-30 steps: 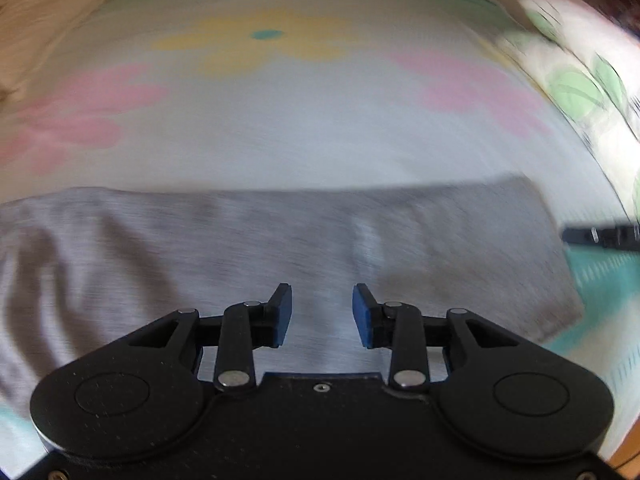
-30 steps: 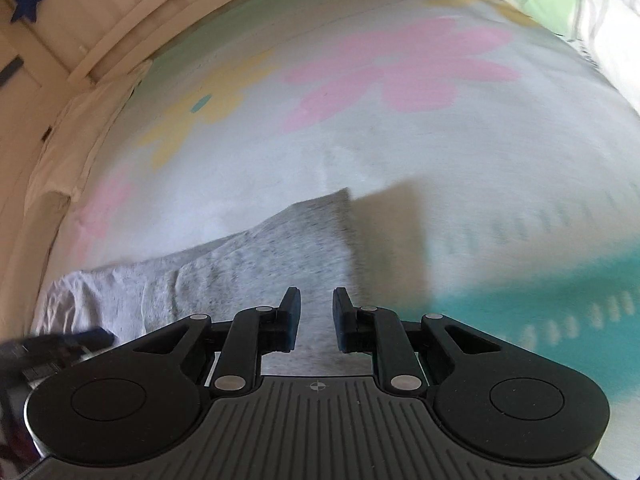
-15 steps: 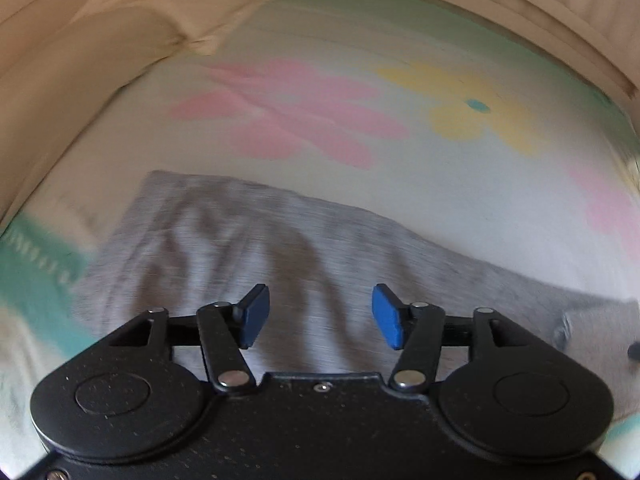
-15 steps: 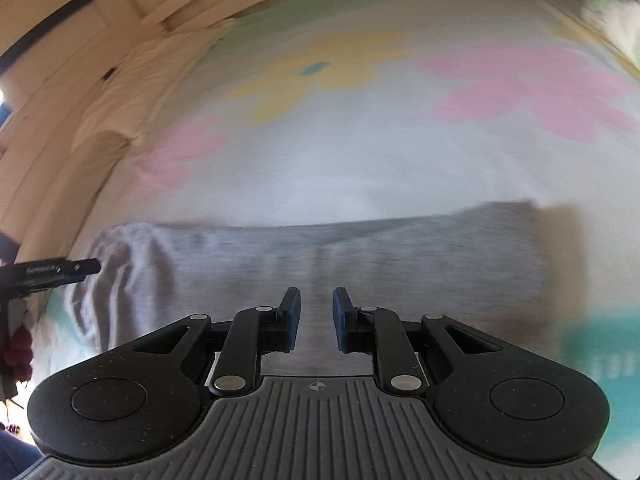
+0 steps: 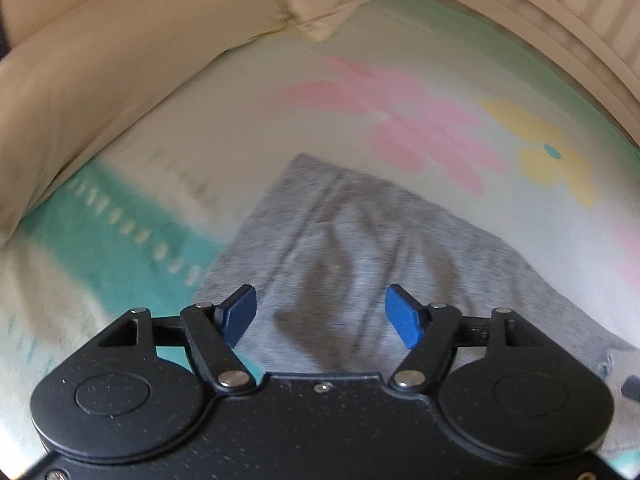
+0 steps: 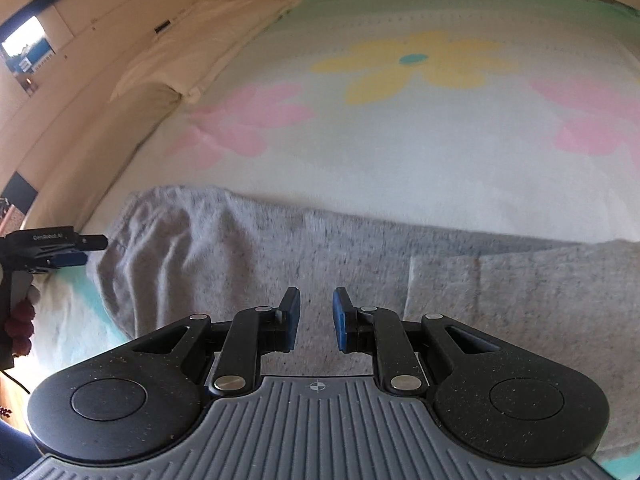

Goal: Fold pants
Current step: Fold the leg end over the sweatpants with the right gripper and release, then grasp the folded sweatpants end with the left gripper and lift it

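While both hover over the grey pants (image 6: 248, 256), left gripper (image 5: 320, 314) gapes wide, right gripper (image 6: 316, 318) narrow, empty

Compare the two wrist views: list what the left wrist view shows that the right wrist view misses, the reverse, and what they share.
Only the left wrist view: the open left claw head-on over one end of the gray pants, and the teal band of the bedspread.
Only the right wrist view: the right claw, its blue pads apart with nothing between them, and the pants' folded-over flap.
Both: the pants, the pink flower and the yellow flower.
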